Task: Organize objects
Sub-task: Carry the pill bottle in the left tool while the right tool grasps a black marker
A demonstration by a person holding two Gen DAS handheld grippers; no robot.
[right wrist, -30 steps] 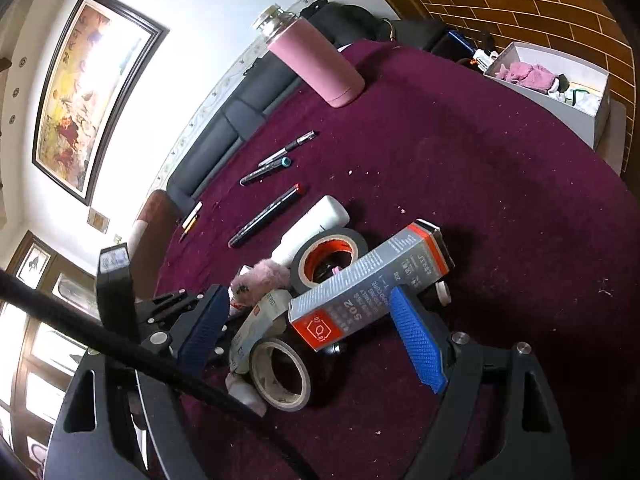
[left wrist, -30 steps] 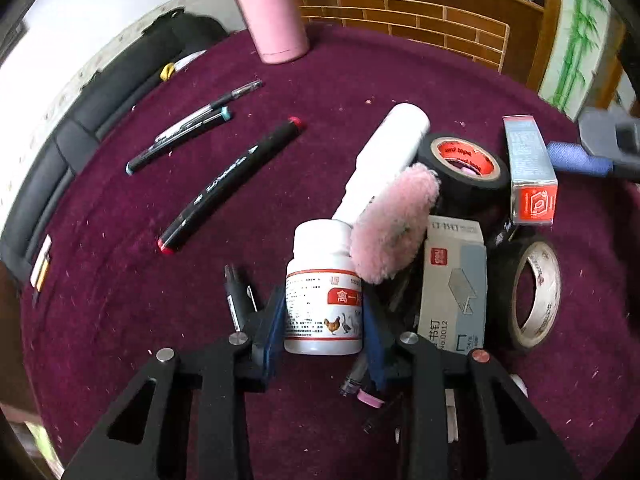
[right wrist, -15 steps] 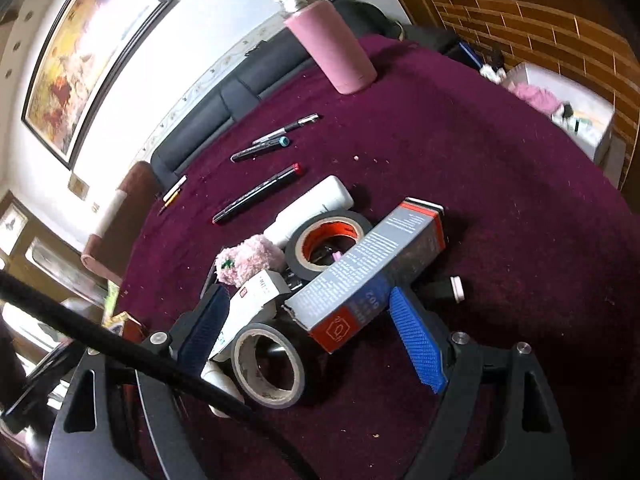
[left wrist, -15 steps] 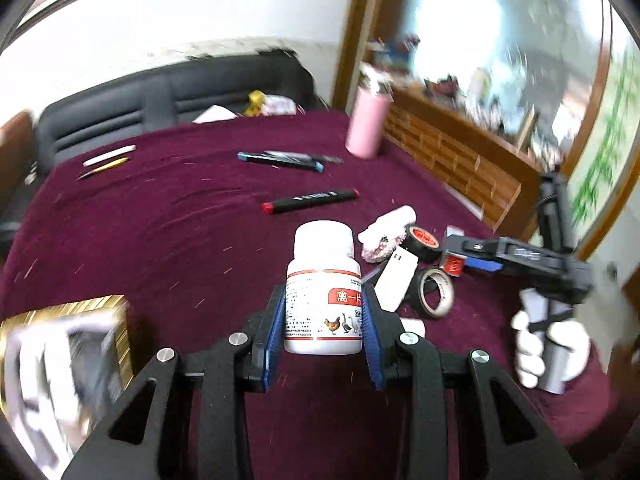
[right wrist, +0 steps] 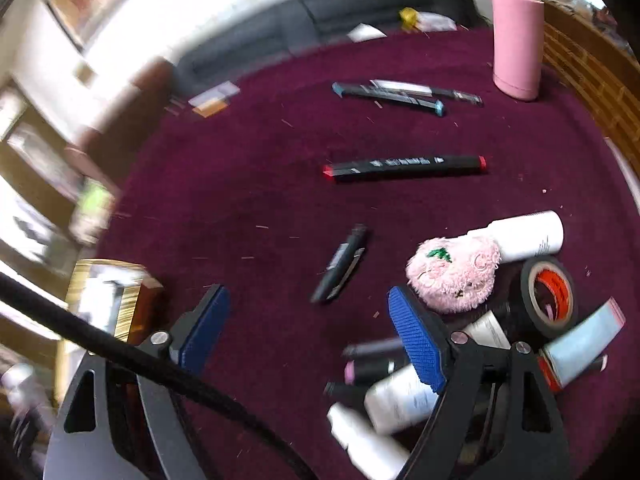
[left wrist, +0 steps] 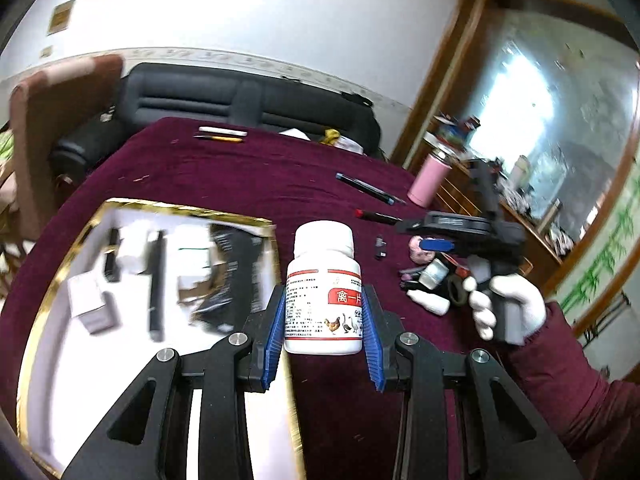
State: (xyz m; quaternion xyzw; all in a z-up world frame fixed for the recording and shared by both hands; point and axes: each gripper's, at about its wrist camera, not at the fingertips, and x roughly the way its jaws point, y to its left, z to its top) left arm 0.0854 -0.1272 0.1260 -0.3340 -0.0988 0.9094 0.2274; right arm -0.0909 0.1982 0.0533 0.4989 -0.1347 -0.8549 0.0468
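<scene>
My left gripper [left wrist: 323, 312] is shut on a white pill bottle [left wrist: 323, 264] with a red-banded label, held upright above the maroon tablecloth. Just to its left lies a gold-rimmed white tray [left wrist: 48, 300] with blurred boxes and pens in it. My right gripper [right wrist: 306, 308], held by a white-gloved hand [left wrist: 504, 300], hangs over the cloth. Its jaws are closing with nothing pressed between them. A small black clip pen [right wrist: 340, 268] lies just ahead of the gap. To its right sits the pile: pink fluffy toy [right wrist: 452, 276], black tape roll [right wrist: 548, 292], white tube [right wrist: 524, 236], grey box [right wrist: 580, 344].
A black marker with red ends [right wrist: 404, 168], two more pens [right wrist: 388, 94] and a pink flask [right wrist: 516, 44] sit farther back on the round table. A dark sofa [left wrist: 240, 100] and a brown chair [left wrist: 48, 120] stand beyond its edge. White bottles [right wrist: 400, 400] lie under my right finger.
My left gripper lifted the pill bottle out of the pile and swung it left to beside the gold tray. My right gripper swung left off the grey box, its jaws narrowing.
</scene>
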